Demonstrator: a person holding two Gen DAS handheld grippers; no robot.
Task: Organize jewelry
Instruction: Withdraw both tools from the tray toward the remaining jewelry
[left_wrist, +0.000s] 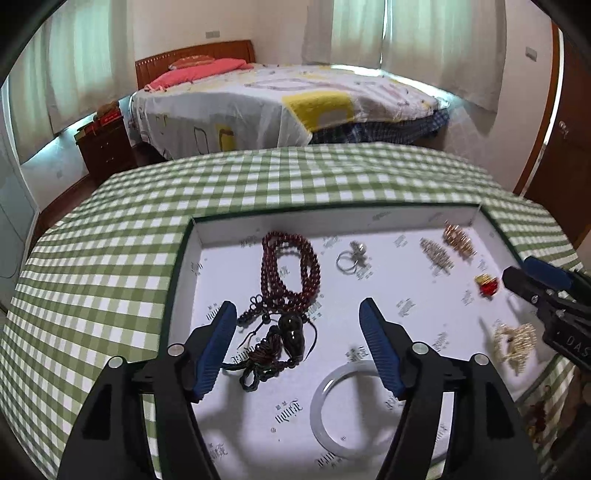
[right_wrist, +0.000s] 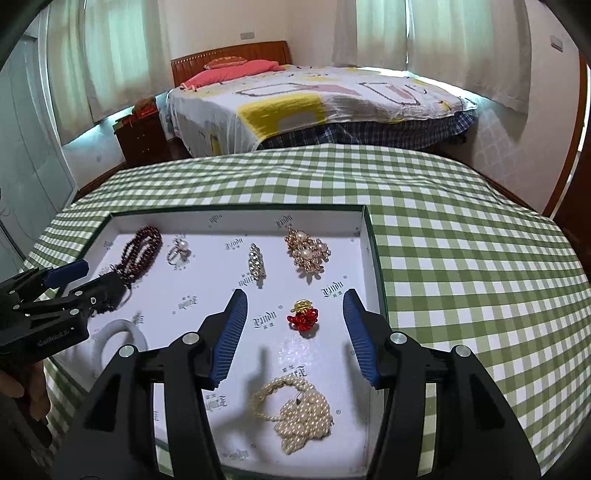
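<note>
A shallow white tray (left_wrist: 406, 216) (right_wrist: 229, 216) lies on the green checked table. In it are a dark red bead necklace (left_wrist: 290, 269) (right_wrist: 142, 247), a white bangle (left_wrist: 340, 413) (right_wrist: 110, 332), a pearl ring (left_wrist: 352, 254) (right_wrist: 179, 251), a rhinestone clip (left_wrist: 436, 254) (right_wrist: 256, 264), a gold pearl brooch (left_wrist: 458, 238) (right_wrist: 306, 251), a red flower ring (left_wrist: 487, 284) (right_wrist: 303, 315) and a pearl string (left_wrist: 515, 343) (right_wrist: 295, 410). My left gripper (left_wrist: 297, 314) (right_wrist: 79, 278) is open above the necklace's tassel. My right gripper (right_wrist: 295, 302) (left_wrist: 517, 273) is open around the red flower ring, not touching it.
The green checked cloth (left_wrist: 110, 258) (right_wrist: 461, 258) covers the table around the tray. Behind it stand a bed (left_wrist: 277, 99) (right_wrist: 314, 103) and a wooden nightstand (left_wrist: 105, 147). A wooden door (left_wrist: 565, 166) is at the right.
</note>
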